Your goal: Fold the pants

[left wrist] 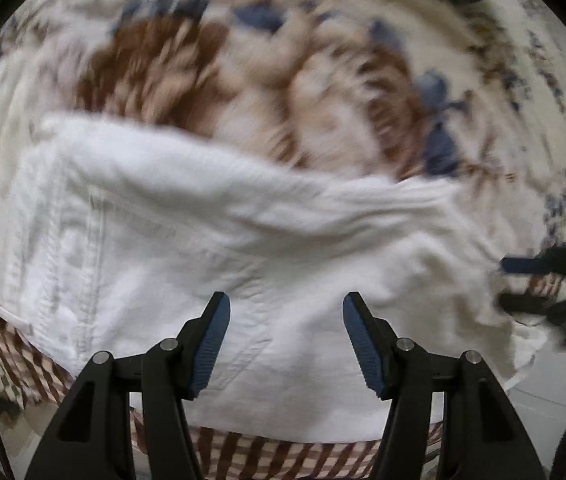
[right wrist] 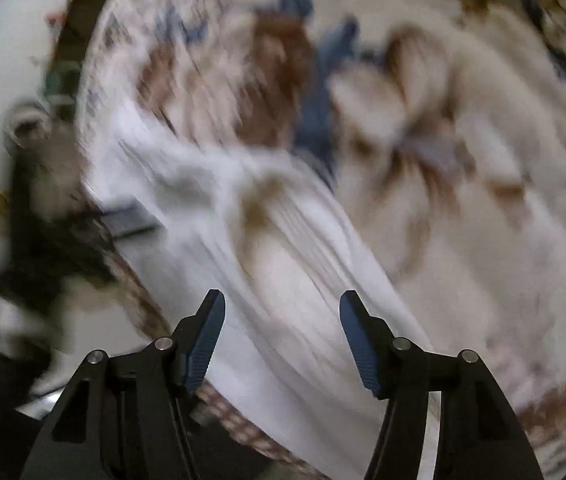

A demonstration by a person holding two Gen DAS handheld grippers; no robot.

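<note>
The white pants lie bunched across a flower-patterned cloth, with a stitched seam showing at their left. In the left wrist view my left gripper points down over them, open, with nothing between its blue pads. At the pants' right edge, where the hem is frayed, my right gripper has its fingers apart. The right wrist view is smeared by motion. There the pants run as a creased diagonal band under my right gripper, which is open and empty. A blue pad of the left gripper shows at the pants' left side.
The cloth carries brown and blue flowers and a brown checked border along the near edge. Pale floor shows past the lower right corner. Blurred small objects sit beyond the cloth's left edge in the right wrist view.
</note>
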